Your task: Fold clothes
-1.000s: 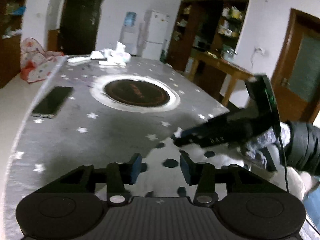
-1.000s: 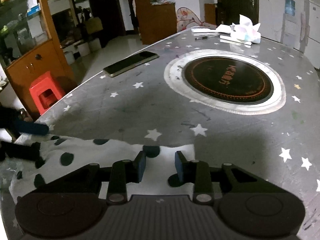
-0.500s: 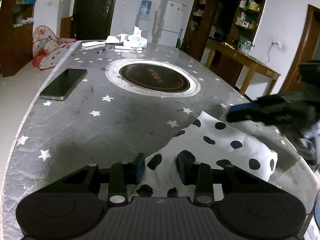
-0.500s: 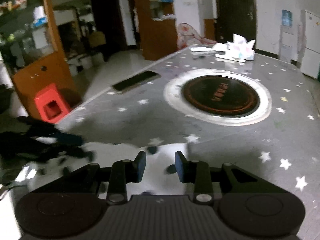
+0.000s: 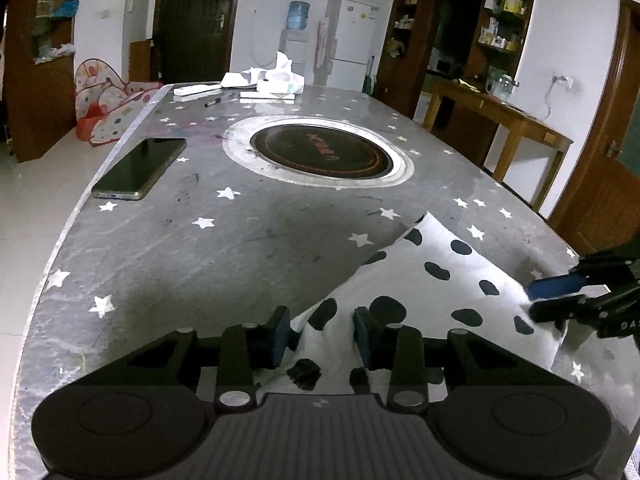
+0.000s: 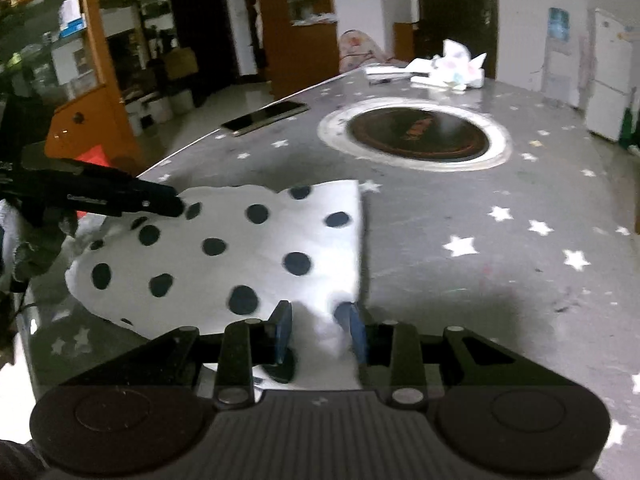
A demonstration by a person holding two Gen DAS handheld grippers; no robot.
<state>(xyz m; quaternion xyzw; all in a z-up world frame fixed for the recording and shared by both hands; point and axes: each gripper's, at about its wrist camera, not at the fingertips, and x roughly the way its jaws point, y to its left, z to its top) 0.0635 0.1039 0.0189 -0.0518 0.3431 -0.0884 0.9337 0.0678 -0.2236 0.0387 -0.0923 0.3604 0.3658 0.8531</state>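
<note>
A white cloth with black dots (image 5: 440, 280) lies spread across the near end of the grey star-patterned table (image 5: 240, 248). My left gripper (image 5: 320, 328) is shut on a bunched corner of it. In the left wrist view, my right gripper (image 5: 536, 298) pinches the cloth's opposite corner at the right edge. In the right wrist view, the cloth (image 6: 248, 248) stretches from my right gripper (image 6: 320, 328), shut on its near edge, to my left gripper (image 6: 176, 208) at the far left corner. A gloved hand holds the left gripper there.
A round inset cooktop (image 5: 324, 152) sits in the table's middle. A phone (image 5: 140, 168) lies near the left edge. Tissues, papers and a pen (image 5: 276, 80) crowd the far end. A wooden side table (image 5: 500, 108) stands to the right, and a red stool (image 6: 92, 156) beside the table.
The right gripper has drawn away from the left one with its corner, and the cloth now lies pulled out flat between them. The left jaws have narrowed slightly onto the cloth.
</note>
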